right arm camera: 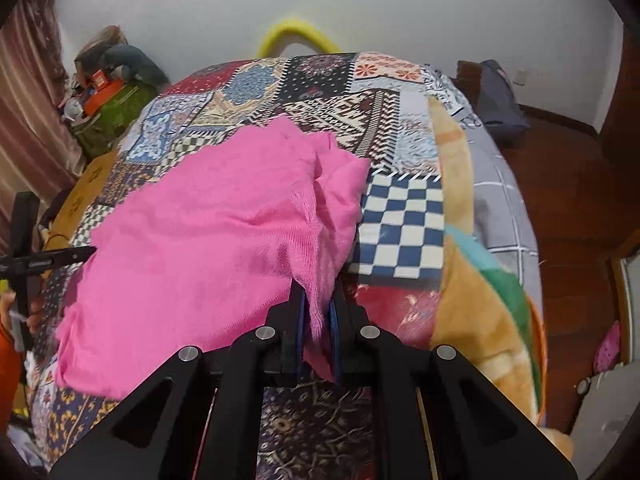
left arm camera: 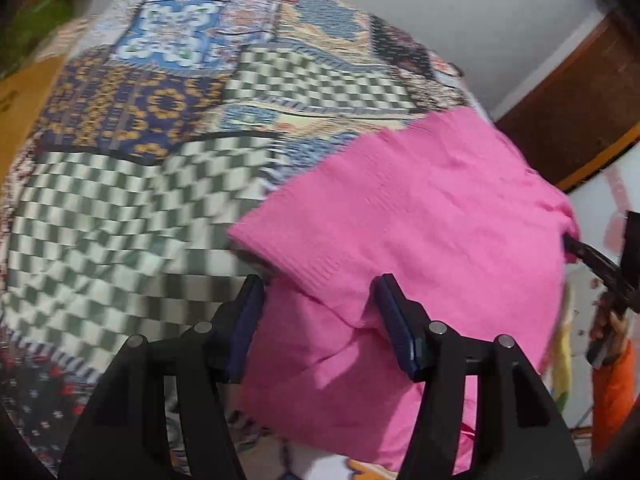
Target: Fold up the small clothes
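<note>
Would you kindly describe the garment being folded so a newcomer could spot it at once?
Start at the bed's patchwork quilt, a busy mix of checks and florals. Across its middle lies the pink knitted garment, one edge pinched in the right gripper. It is the only plain, single-coloured cloth on the patterned quilt.

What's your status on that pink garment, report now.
Left gripper open over pink garment, gripping nothing. Right gripper shut on its edge. Garment half-folded on patchwork bedspread. Nothing in the way.
</note>
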The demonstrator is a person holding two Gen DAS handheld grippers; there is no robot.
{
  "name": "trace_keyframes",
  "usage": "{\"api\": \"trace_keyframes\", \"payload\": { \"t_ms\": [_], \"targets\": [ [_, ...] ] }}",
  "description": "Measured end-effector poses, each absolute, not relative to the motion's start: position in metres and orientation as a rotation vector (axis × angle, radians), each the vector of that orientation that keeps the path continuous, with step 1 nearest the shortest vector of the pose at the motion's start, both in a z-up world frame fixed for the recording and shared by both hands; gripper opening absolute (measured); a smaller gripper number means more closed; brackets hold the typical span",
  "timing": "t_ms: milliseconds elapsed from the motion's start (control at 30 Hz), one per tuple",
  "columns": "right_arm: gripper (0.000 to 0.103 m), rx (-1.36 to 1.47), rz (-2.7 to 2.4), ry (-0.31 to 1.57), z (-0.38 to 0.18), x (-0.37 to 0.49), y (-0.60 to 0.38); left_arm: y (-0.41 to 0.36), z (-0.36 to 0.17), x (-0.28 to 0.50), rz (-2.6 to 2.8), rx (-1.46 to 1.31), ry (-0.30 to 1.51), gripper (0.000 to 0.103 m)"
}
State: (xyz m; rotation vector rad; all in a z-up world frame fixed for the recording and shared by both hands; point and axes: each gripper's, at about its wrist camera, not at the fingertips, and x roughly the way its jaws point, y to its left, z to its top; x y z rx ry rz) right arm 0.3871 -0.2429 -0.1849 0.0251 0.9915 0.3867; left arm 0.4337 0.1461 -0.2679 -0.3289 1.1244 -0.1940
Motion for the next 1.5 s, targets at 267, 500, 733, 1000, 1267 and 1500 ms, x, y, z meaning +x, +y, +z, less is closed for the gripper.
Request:
{"api": "trace_keyframes", "payload": {
  "t_ms": [267,500,733,1000,1267,1500],
  "targets": [
    [0.045,0.002,0.418,1.027,-0.174,0.367,-0.239,0.133,-0.254,0.409,-0.197,-0.262,1.12,0.007],
    [0.045,0.032,0.492,1.048,-0.171,0.326,-0.223,0.121,-0.257,0.352,-0.14,-0.153,1.187,0.004],
    [0.045,-0.004,0.574,1.066,-0.169,0.283,-0.195,0.091,-0.246,0.284,-0.162,-0.117,1.194,0.003],
    [0.045,-0.026,0.627,1.065,-0.171,0.25,-0.175,0.041,-0.225,0.237,-0.26,-0.119,1.183,0.003],
    [0.045,-0.071,0.661,1.141,-0.202,0.234,-0.156,0.051,-0.199,0.222,-0.16,-0.021,1.108,0.008],
    [0.045,-0.1,0.668,1.148,-0.21,0.224,-0.161,0.103,-0.192,0.241,-0.036,-0.097,1.066,0.039]
  ]
}}
